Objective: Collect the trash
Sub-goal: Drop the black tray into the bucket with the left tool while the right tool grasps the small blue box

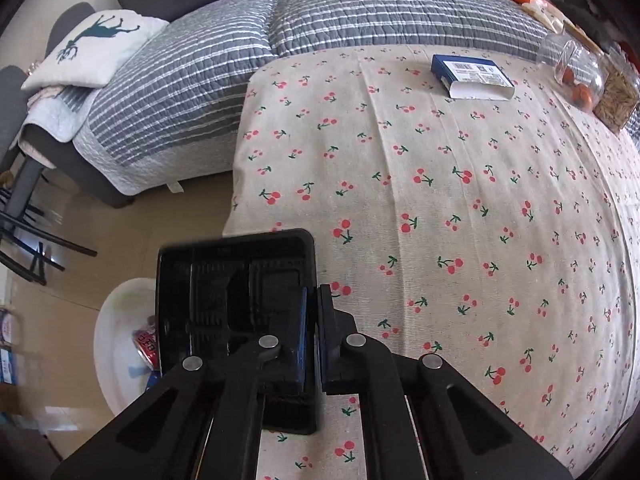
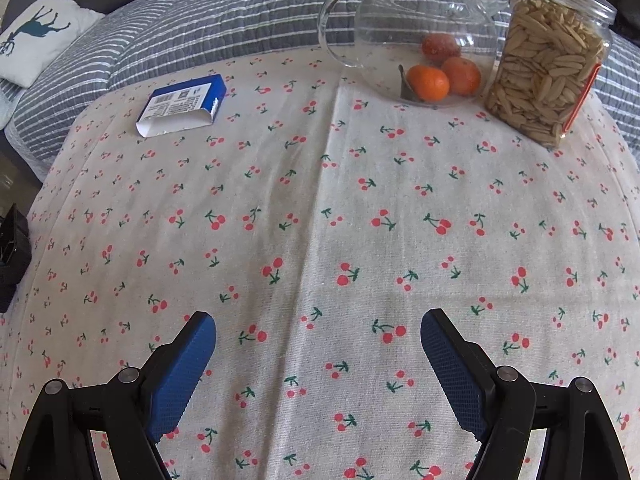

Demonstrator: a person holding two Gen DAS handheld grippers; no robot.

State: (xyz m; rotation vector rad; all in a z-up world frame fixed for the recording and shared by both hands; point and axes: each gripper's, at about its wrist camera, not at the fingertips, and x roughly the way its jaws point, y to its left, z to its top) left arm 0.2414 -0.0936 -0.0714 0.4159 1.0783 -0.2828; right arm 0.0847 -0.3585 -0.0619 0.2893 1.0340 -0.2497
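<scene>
A shiny black plastic tray (image 1: 236, 300) is pinched by its right side wall in the left gripper (image 1: 313, 332) at the left edge of the cherry-print tablecloth (image 1: 460, 200). Its long side runs away from the camera. The right gripper (image 2: 318, 364) is held wide apart, with nothing between its fingers.

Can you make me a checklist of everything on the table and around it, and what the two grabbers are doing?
Surface: table under a cherry-print cloth, creased.
Job's things: black plastic tray at the table's near left edge; opened blue and white box lying flat at the far left; white bin on the floor, red can inside.
Clutter: glass teapot holding oranges; jar of seeds.
Grippers: left gripper shut on the tray's wall; right gripper open, empty, above bare cloth.
Cables: nothing seen.
Surroundings: sofa with striped quilt, deer cushion.
</scene>
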